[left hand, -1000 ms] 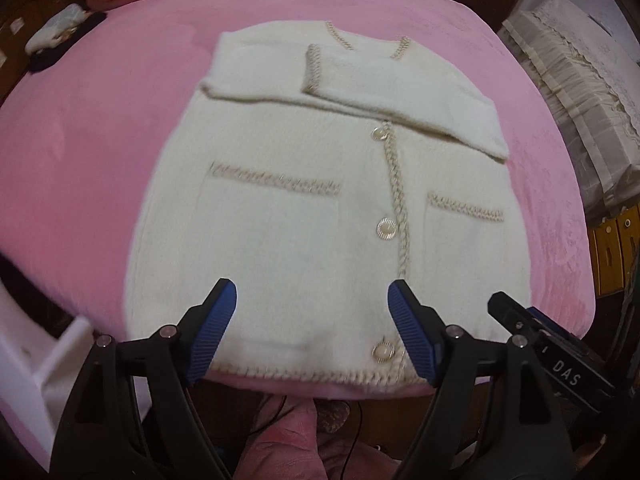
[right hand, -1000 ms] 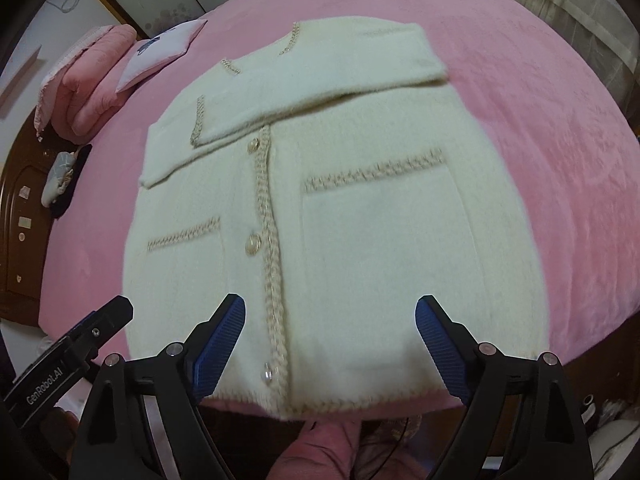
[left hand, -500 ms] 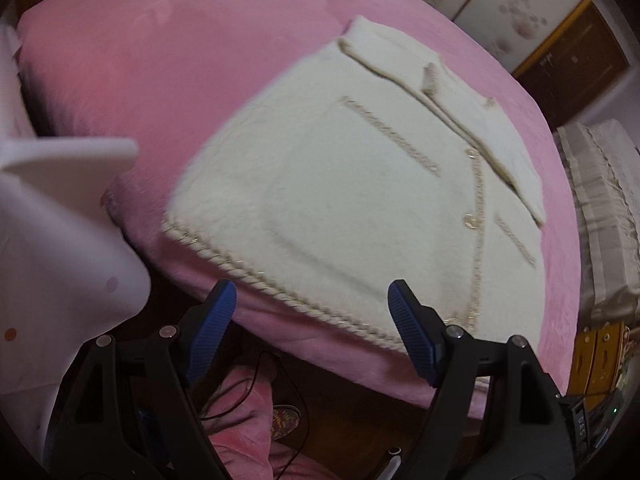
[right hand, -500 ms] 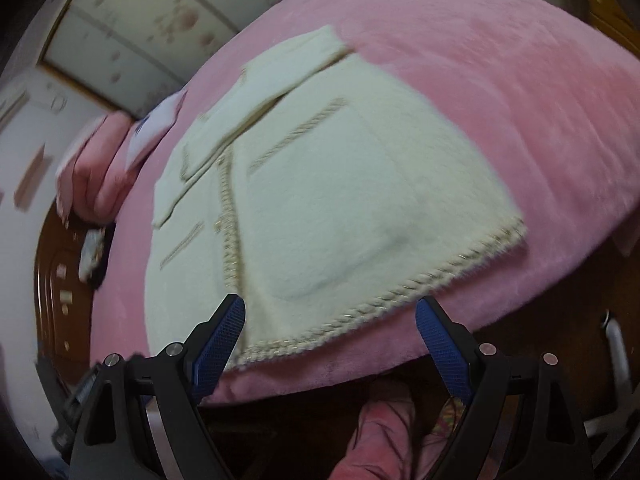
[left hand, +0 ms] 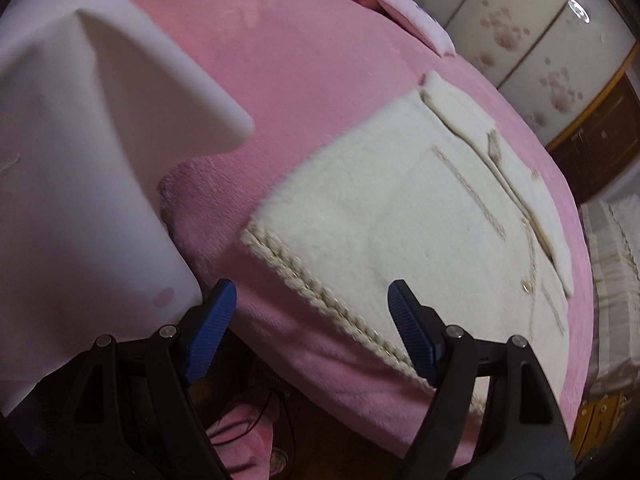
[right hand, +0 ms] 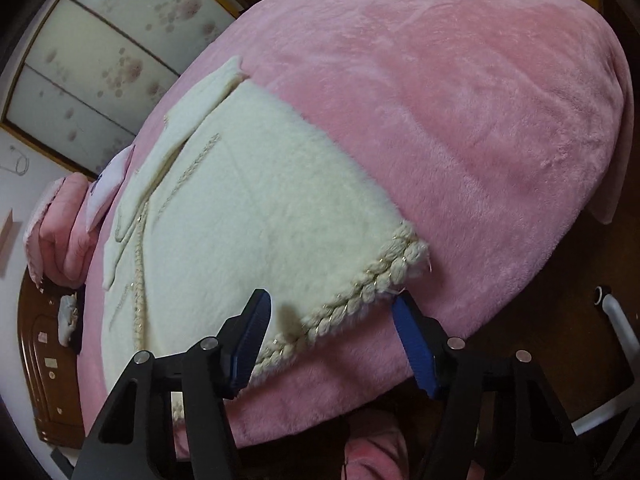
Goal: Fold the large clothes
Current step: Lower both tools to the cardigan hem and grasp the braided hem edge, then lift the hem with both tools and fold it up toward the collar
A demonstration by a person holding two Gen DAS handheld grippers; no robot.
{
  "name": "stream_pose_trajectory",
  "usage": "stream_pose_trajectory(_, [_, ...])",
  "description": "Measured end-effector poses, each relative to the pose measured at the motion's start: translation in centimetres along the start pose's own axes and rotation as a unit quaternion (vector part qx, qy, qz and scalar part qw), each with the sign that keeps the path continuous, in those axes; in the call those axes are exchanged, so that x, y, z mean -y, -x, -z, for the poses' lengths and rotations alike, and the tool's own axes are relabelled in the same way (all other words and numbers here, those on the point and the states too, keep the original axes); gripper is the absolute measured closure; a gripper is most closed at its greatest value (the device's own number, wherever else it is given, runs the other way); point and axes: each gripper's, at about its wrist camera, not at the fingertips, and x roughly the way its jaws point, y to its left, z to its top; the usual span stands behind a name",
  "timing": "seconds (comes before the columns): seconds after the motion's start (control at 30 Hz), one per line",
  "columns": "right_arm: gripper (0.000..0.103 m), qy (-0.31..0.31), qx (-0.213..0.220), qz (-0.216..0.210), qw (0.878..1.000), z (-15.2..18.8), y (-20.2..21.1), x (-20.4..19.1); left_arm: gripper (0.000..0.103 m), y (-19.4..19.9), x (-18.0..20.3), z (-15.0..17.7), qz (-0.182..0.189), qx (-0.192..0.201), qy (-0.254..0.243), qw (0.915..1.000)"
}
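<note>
The left hand-held gripper (left hand: 310,330) points at the near left corner of the hem, its two blue-padded fingers (left hand: 210,326) spread wide apart with nothing between them, one just beside a white plastic object (left hand: 92,168) that stands off the bed's corner. The right hand-held gripper (right hand: 330,340) is also spread, its two pads (right hand: 252,332) straddling the near right corner of the hem; the left pad lies over the fabric while the right pad sits just under the braided edge, but no clamping shows. One cream cardigan (right hand: 256,208) lies flat on the pink bed (right hand: 460,100), buttoned front up, both sleeves folded across the chest, its two braid-trimmed pockets showing and its braided hem (left hand: 320,288) running along the bed's near edge. Beyond it sit one pink folded quilt (right hand: 56,232) and one pale pillow (right hand: 106,192).
</note>
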Motion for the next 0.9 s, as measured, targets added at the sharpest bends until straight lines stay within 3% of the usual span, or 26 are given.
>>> stream_pose_trajectory(0.17, [0.04,-0.029,0.009,-0.001,1.0,-0.7,-1.2,1.3,0.027,-1.5,-1.9,-0.2,-0.022,0.02,0.035,0.9989])
stream_pose_trajectory(0.3, [0.045,-0.032,0.025,-0.005,0.999,-1.1,-1.2,1.4,0.029,-2.7,-1.5,-0.1,-0.046,0.045,0.008,0.9979])
stream_pose_trajectory(0.37, [0.051,-0.04,0.03,-0.012,0.999,-1.5,-1.0,1.6,0.03,-3.2,-1.4,-0.1,-0.033,0.049,0.006,0.9982])
stream_pose_trajectory(0.57, [0.068,-0.048,0.033,-0.037,0.998,-2.8,-0.7,1.5,0.049,-4.2,-1.4,-0.9,-0.005,0.042,0.024,0.9988])
stream_pose_trajectory(0.73, [0.081,-0.024,0.03,-0.066,0.997,-3.9,-0.6,-0.5,0.083,-3.9,-0.8,-1.7,0.044,0.019,0.039,0.9981])
stream_pose_trajectory(0.9, [0.085,-0.001,0.004,-0.102,0.995,-5.0,-0.6,-4.0,0.086,-2.4,2.4,-2.7,0.09,0.005,-0.004,0.9959])
